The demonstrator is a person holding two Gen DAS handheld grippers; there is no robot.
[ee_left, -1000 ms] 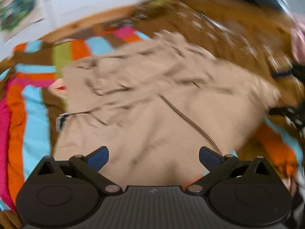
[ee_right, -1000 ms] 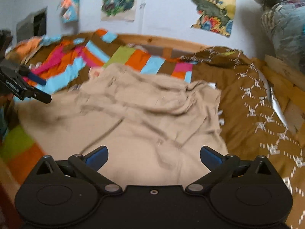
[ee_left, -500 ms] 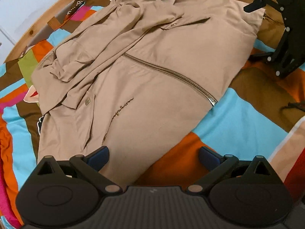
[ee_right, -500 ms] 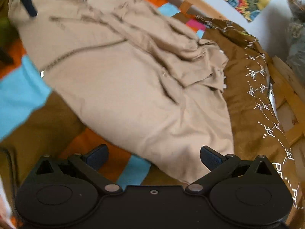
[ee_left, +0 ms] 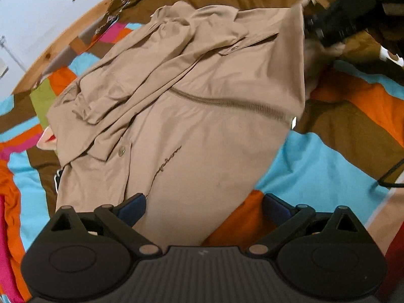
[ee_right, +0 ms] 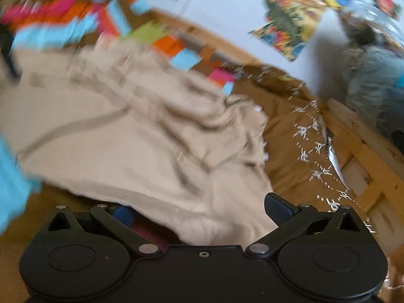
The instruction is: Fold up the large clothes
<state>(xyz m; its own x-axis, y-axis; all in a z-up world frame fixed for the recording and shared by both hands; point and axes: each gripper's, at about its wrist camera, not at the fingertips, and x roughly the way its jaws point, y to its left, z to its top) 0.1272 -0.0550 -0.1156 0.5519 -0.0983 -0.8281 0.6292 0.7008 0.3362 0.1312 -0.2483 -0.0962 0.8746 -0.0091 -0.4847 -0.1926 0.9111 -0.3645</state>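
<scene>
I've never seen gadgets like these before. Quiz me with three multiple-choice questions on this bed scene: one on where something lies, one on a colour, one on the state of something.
1. Where does the jacket lie?
A. hung on the wall
B. spread on the striped blanket
C. on the wooden floor

2. What colour is the jacket?
A. beige
B. navy
C. bright green

3. How is the left tool set?
A. shut on a sleeve
B. shut on nothing
C. open, with the hem between its fingers

Answers:
1 B, since blue, orange and brown stripes show around the cloth on all near sides.
2 A, as both views show the same pale tan fabric.
3 C, because its two blue pads stand wide apart with cloth running between them.
</scene>
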